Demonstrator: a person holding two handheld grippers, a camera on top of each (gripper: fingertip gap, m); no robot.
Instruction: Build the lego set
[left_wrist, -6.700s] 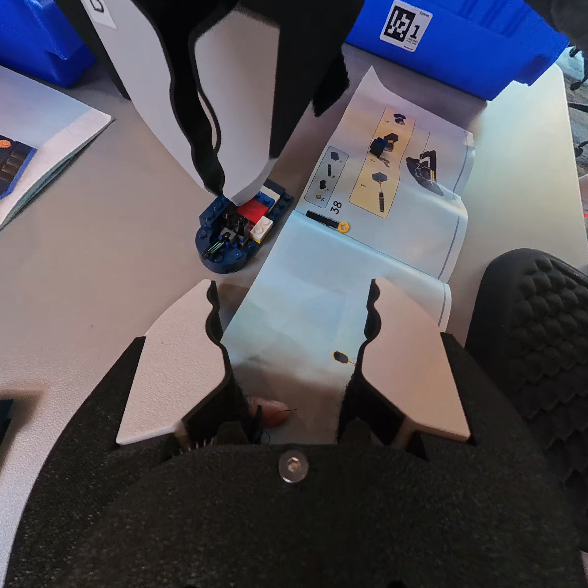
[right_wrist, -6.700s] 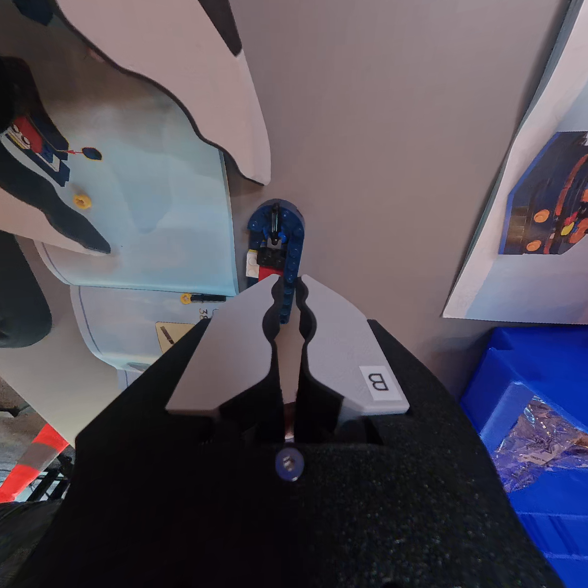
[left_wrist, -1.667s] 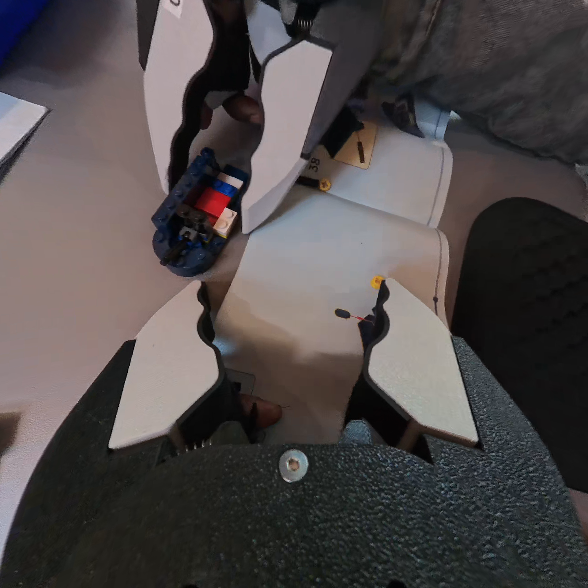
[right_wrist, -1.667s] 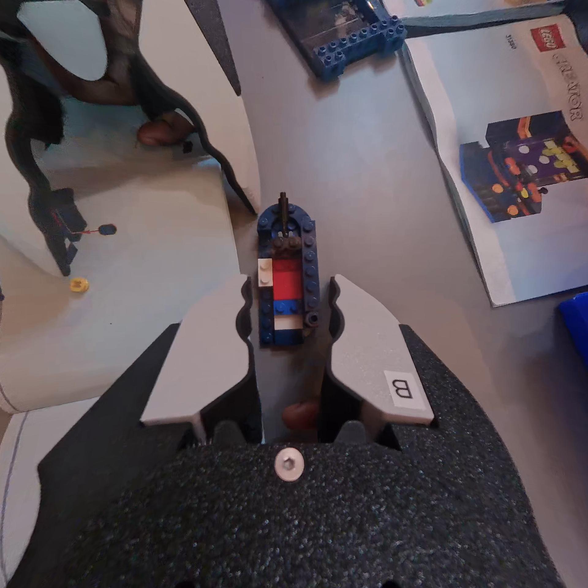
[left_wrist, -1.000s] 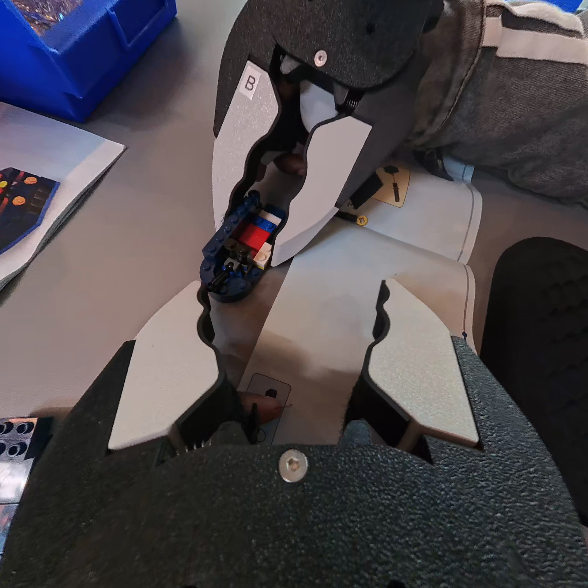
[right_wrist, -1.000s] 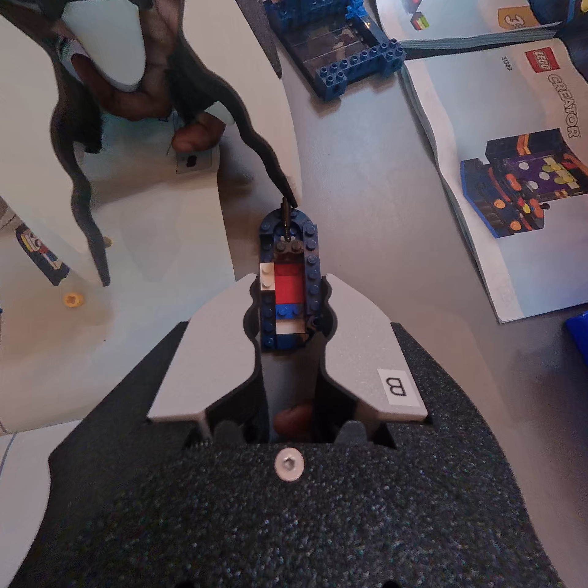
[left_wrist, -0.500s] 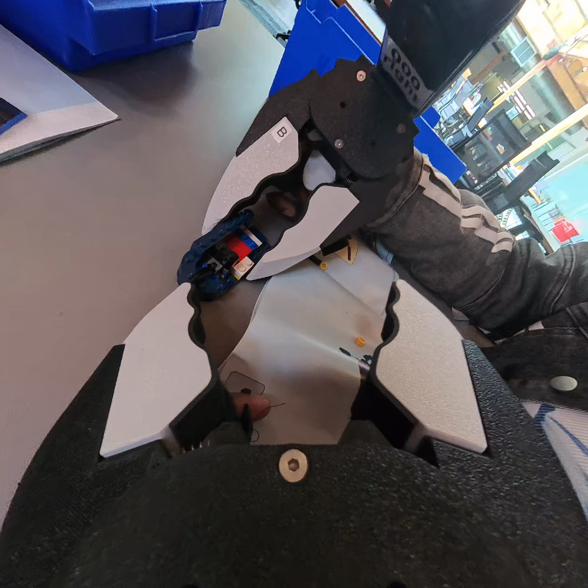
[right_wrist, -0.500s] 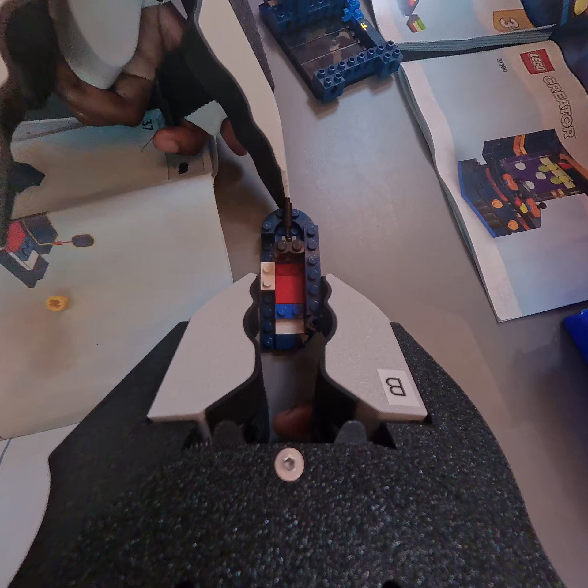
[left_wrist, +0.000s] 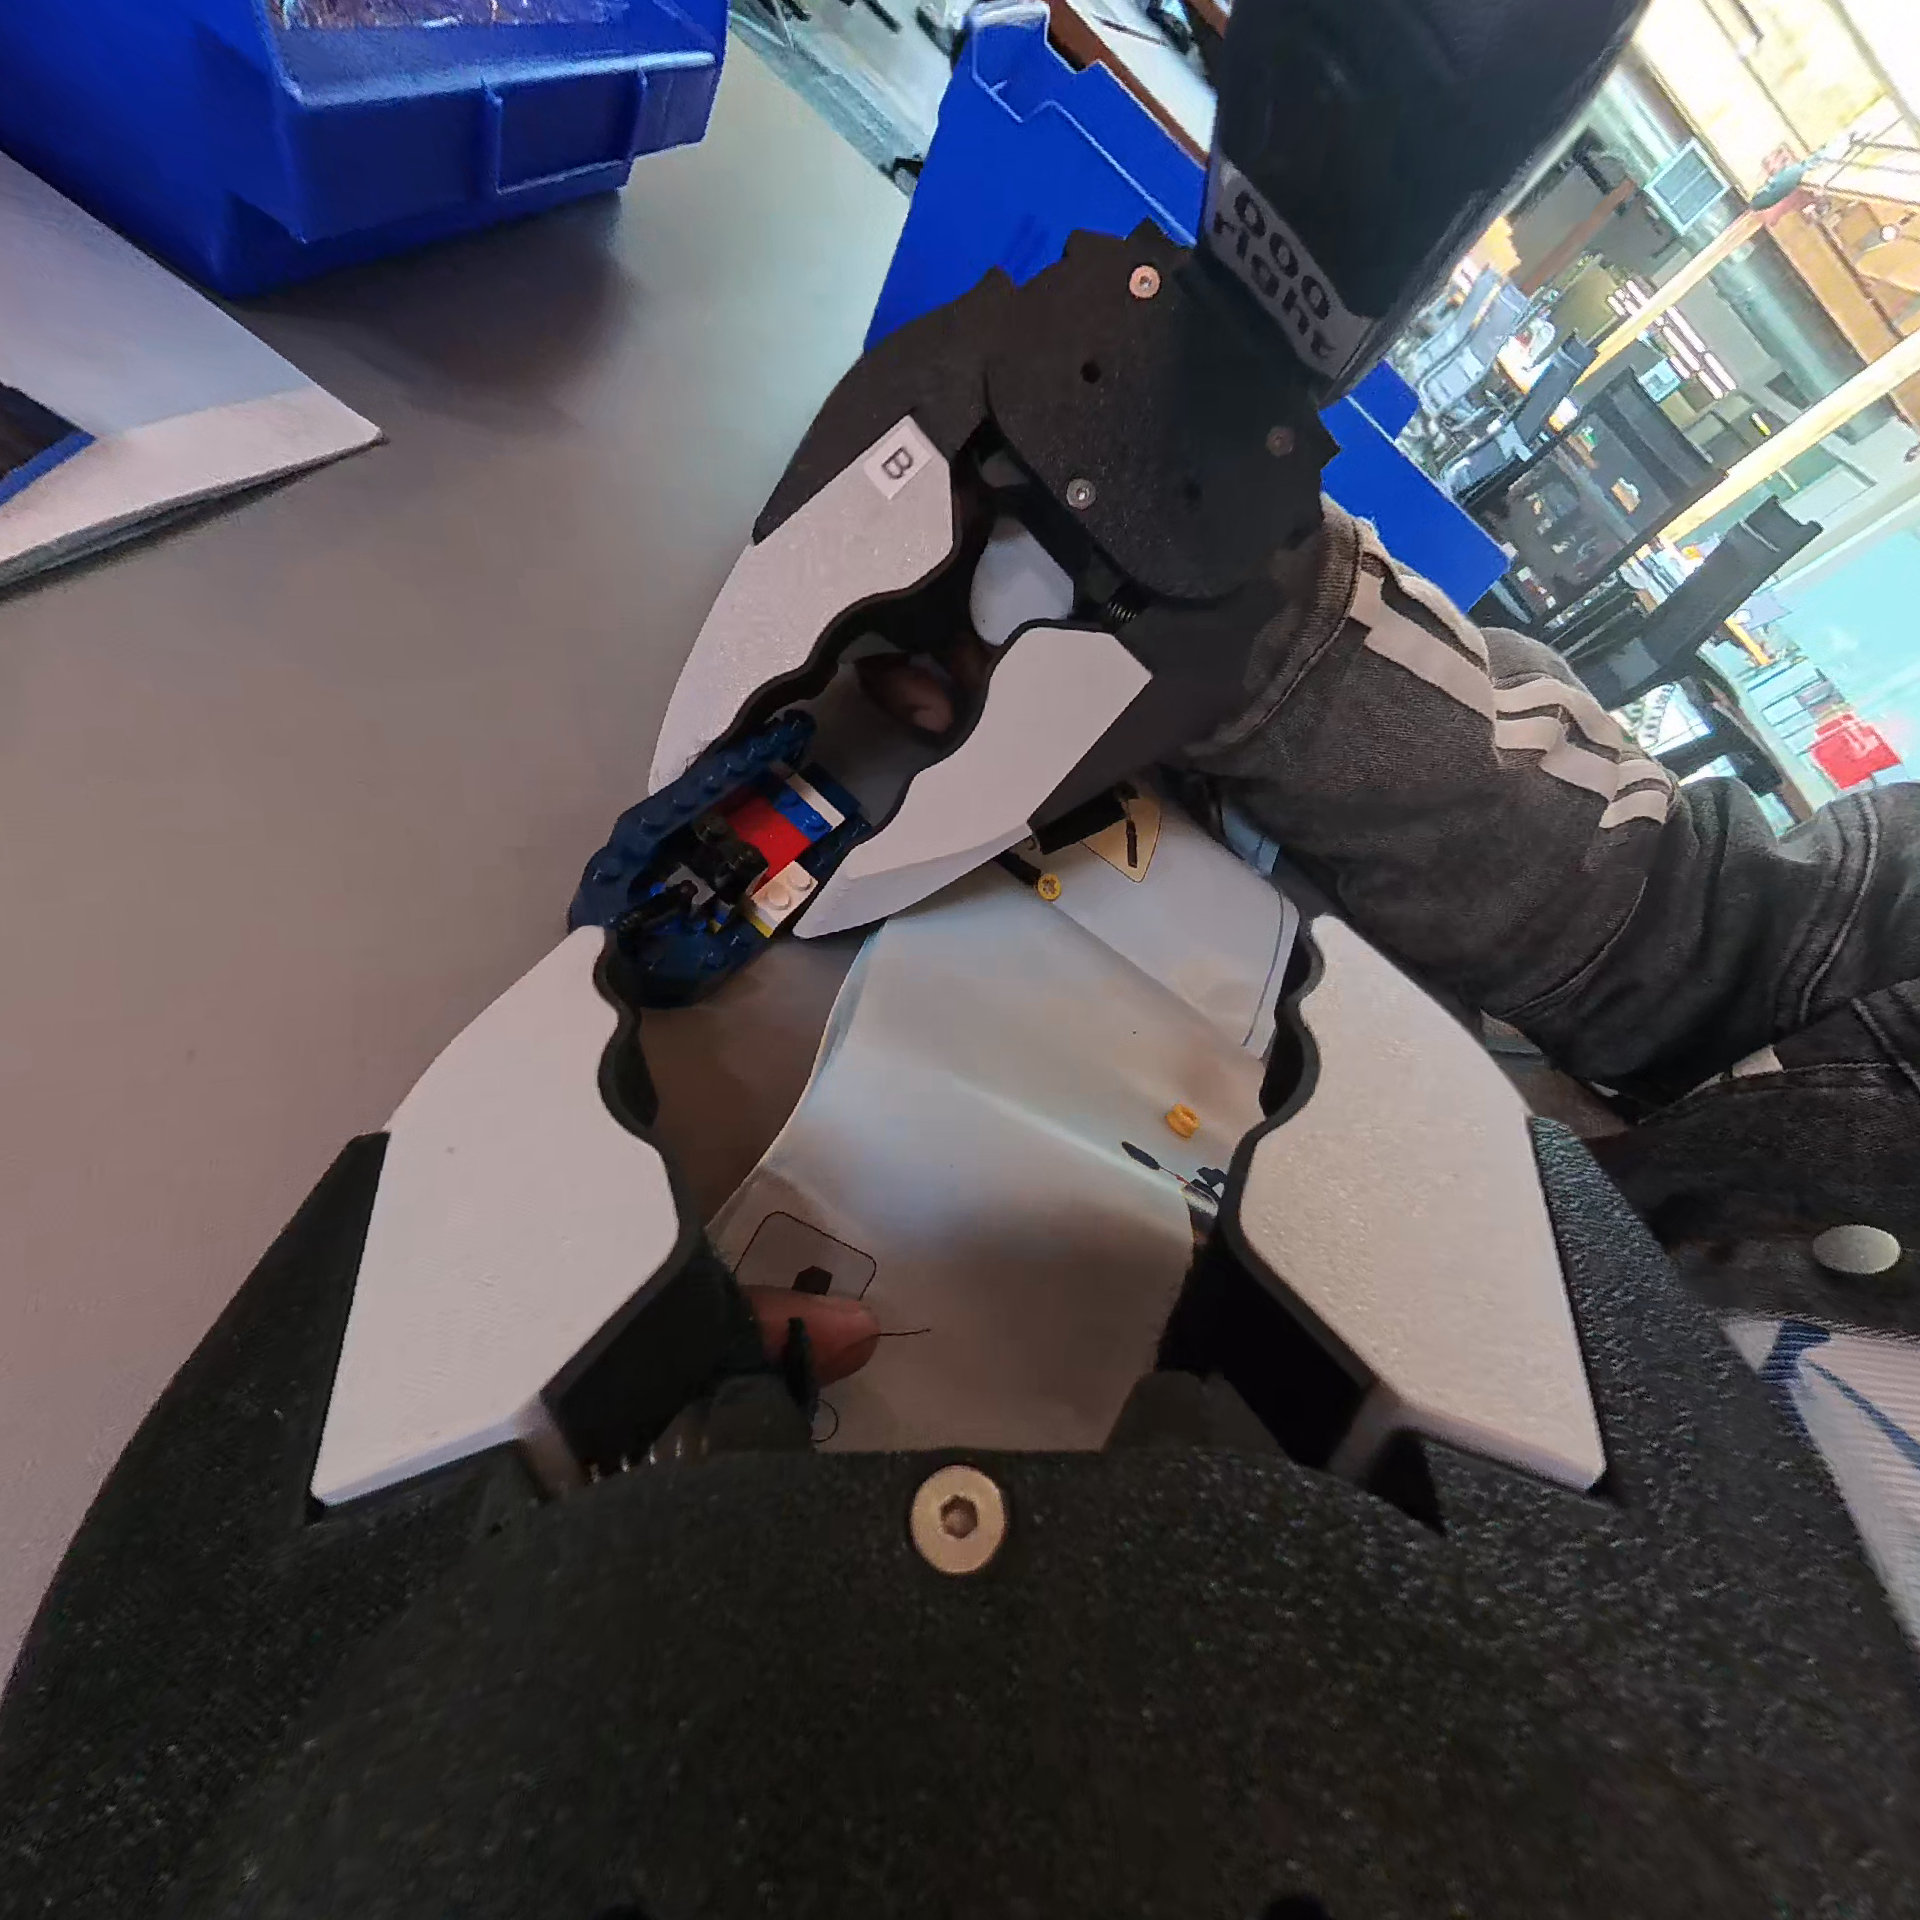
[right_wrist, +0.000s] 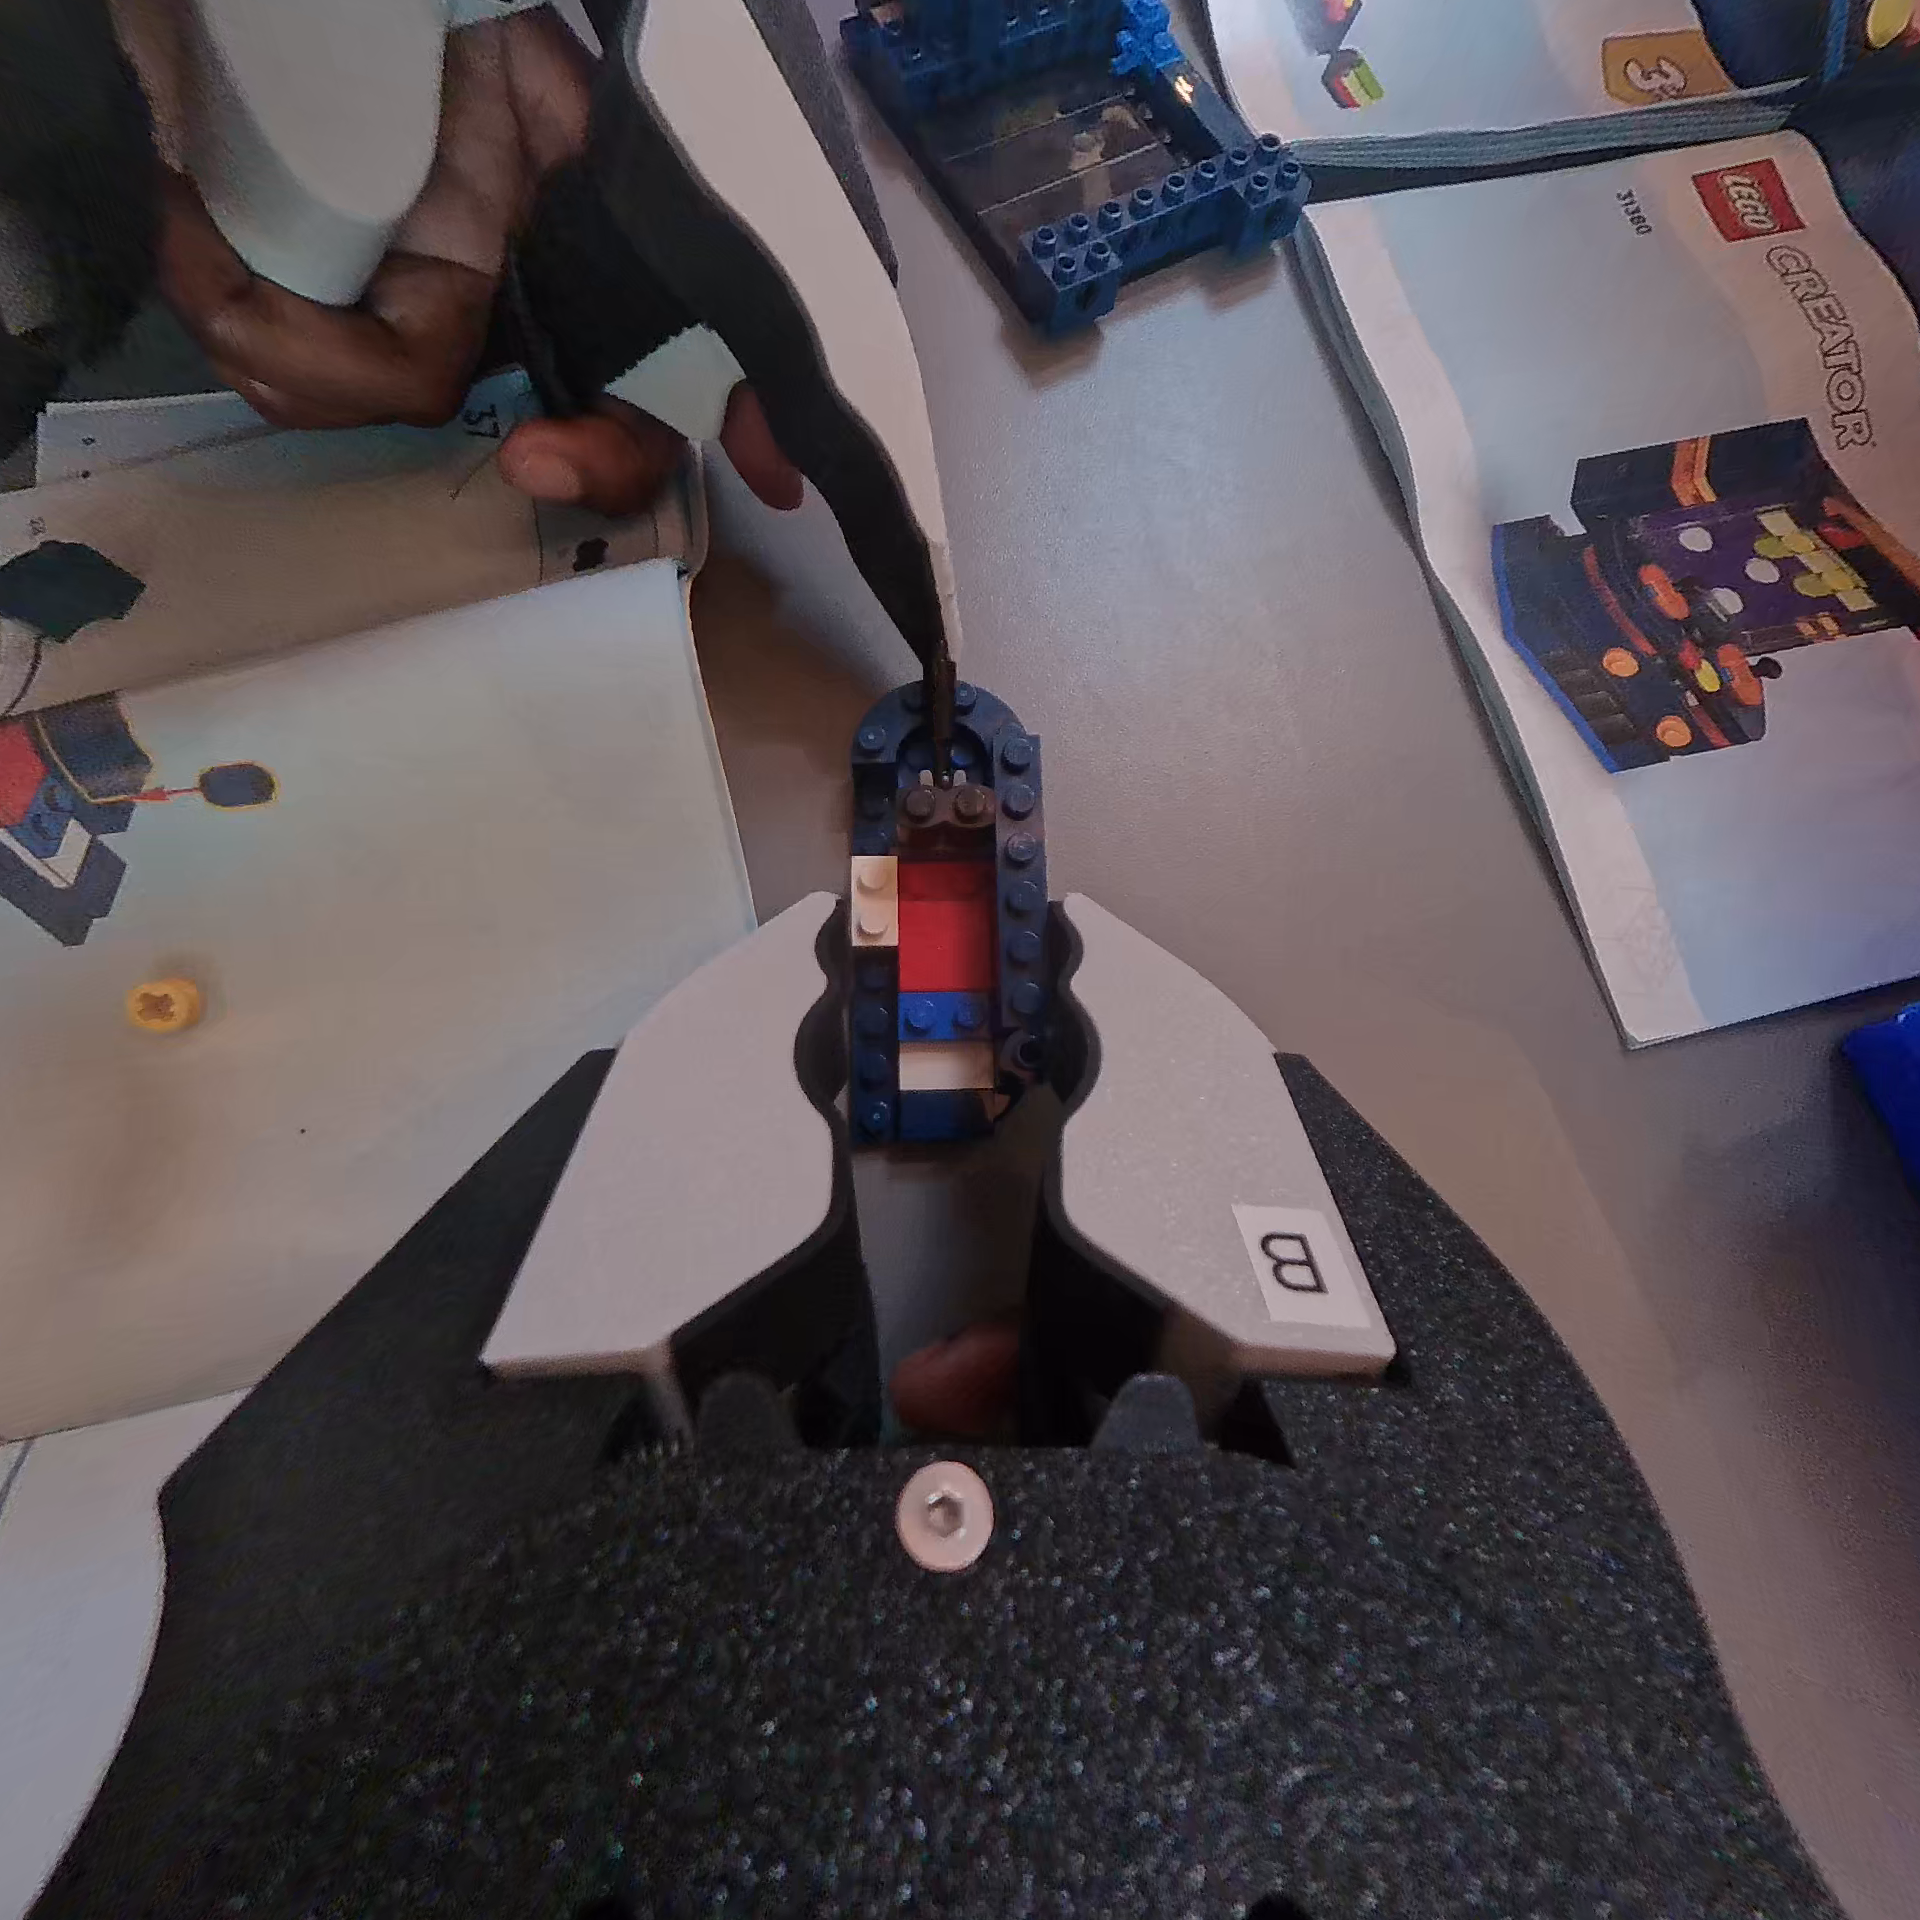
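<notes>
My right gripper (right_wrist: 945, 904) is shut on a dark blue brick model (right_wrist: 940, 935) with red, white and blue bricks inside and a black stick at its rounded front. Both pads press on its long sides. The left wrist view shows the same grasp (left_wrist: 821, 831) on the model (left_wrist: 717, 842), low over the grey table (left_wrist: 312, 779). My left gripper (left_wrist: 951, 935) is open wide and empty. Its left fingertip (left_wrist: 582, 966) is right at the model's front end. In the right wrist view that finger (right_wrist: 810, 260) reaches the black stick.
An open instruction booklet (left_wrist: 1018, 1091) lies under my left gripper with a small yellow piece (left_wrist: 1181, 1118) on it. Blue bins (left_wrist: 364, 125) stand at the back. A blue brick frame (right_wrist: 1091, 177) and a second booklet (right_wrist: 1714, 727) lie beyond the model.
My right gripper went from open around the model to shut on it and has held it since. My left gripper opened wider and moved up to the model's front end.
</notes>
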